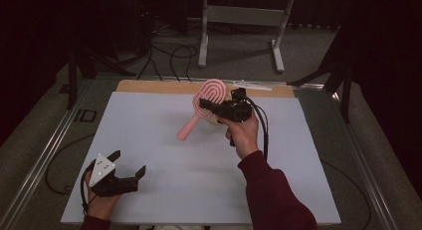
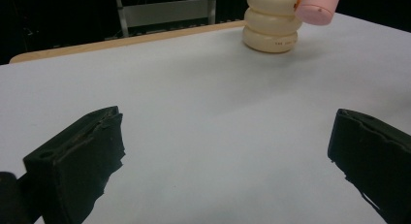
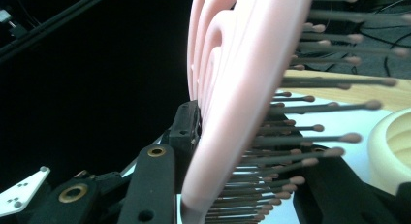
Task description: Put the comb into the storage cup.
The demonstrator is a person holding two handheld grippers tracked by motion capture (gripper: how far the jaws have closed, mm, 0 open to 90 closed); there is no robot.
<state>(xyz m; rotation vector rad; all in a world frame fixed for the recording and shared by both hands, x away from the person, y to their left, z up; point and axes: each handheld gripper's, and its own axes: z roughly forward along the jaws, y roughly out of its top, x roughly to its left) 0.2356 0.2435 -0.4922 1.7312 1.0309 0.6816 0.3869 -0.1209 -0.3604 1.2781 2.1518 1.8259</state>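
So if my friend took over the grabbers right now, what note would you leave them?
Right gripper: shut on the pink hairbrush, clamped across its head, and held up above the far part of the white table, handle pointing down and toward you. Bristles face one jaw.
Left gripper: open, holding nothing, low over the near left corner.
A cream ribbed holder stands on the table right beside the brush.
Done: brush is picked up.
Left: probably setting it down in or by the holder. Go slowly, since the grip is on the head and the handle hangs free.
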